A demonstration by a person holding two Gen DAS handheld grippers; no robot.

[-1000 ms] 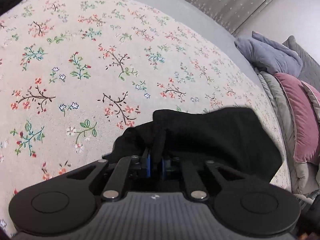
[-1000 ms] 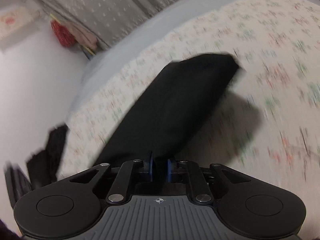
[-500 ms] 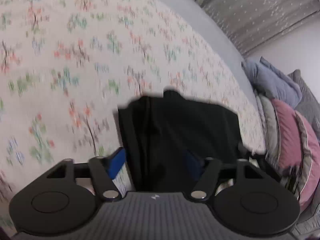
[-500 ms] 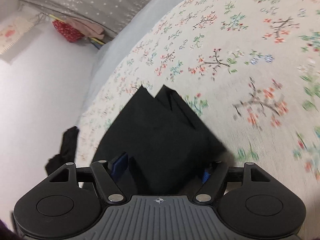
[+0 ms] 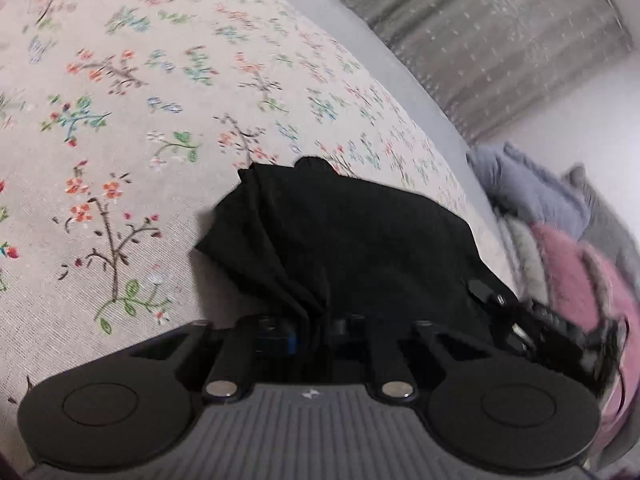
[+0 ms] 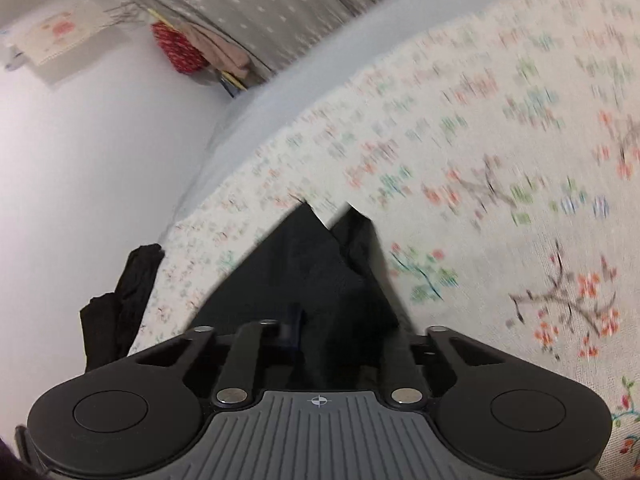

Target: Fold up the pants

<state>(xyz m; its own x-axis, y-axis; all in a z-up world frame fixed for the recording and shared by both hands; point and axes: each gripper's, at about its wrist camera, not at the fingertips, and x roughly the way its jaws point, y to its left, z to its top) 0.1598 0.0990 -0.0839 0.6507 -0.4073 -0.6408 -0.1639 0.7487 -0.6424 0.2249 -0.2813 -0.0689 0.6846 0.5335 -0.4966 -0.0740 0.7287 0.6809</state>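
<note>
1. Left wrist view: the black pants lie bunched on the flowered bedspread. The left hand-held gripper is pinched narrow on a fold at their near edge. Pink and grey pillows sit to the right of the pants.
2. Right wrist view: the right hand-held gripper straddles the near edge of the pants; only one blue pad shows, so I cannot tell its grip. Another dark garment hangs left of the pants, off the bedspread.
</note>
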